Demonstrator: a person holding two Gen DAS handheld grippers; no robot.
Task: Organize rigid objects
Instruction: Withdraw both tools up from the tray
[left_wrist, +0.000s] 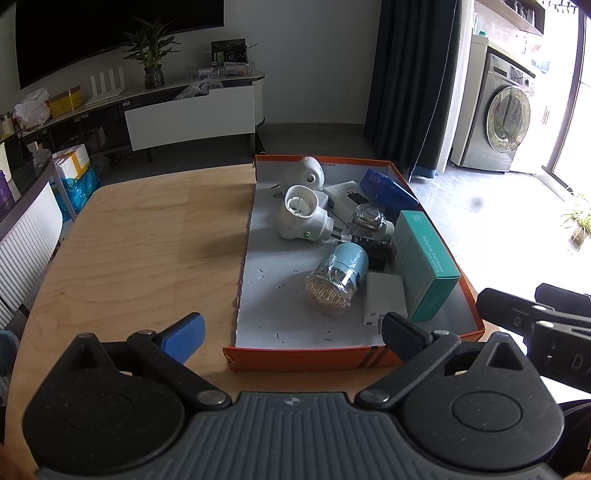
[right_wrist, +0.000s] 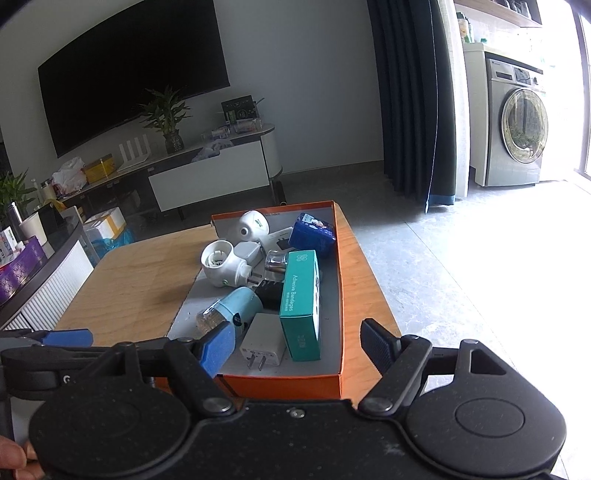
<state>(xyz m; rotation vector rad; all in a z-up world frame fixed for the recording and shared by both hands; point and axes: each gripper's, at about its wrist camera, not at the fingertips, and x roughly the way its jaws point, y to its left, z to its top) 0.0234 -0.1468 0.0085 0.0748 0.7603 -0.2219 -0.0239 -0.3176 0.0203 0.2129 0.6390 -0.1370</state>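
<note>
An orange box (left_wrist: 314, 358) (right_wrist: 280, 384) sits on the right part of the wooden table (left_wrist: 147, 240) (right_wrist: 140, 273). Inside lie a teal bandage carton (left_wrist: 424, 262) (right_wrist: 301, 302), a light blue toothpick jar (left_wrist: 338, 278) (right_wrist: 231, 308), a white plug-in diffuser (left_wrist: 301, 216) (right_wrist: 221, 267), a white charger (left_wrist: 384, 304) (right_wrist: 264, 345), a blue packet (left_wrist: 391, 190) (right_wrist: 314, 232) and other small items. My left gripper (left_wrist: 291, 330) is open and empty just before the box's near wall. My right gripper (right_wrist: 297, 347) is open and empty over the box's near end.
The right gripper's body shows at the right edge of the left wrist view (left_wrist: 535, 325); the left gripper's blue pad shows at the left of the right wrist view (right_wrist: 68, 336). The table's right edge runs close beside the box. A TV console (left_wrist: 155, 107) and washing machine (left_wrist: 502, 122) stand beyond.
</note>
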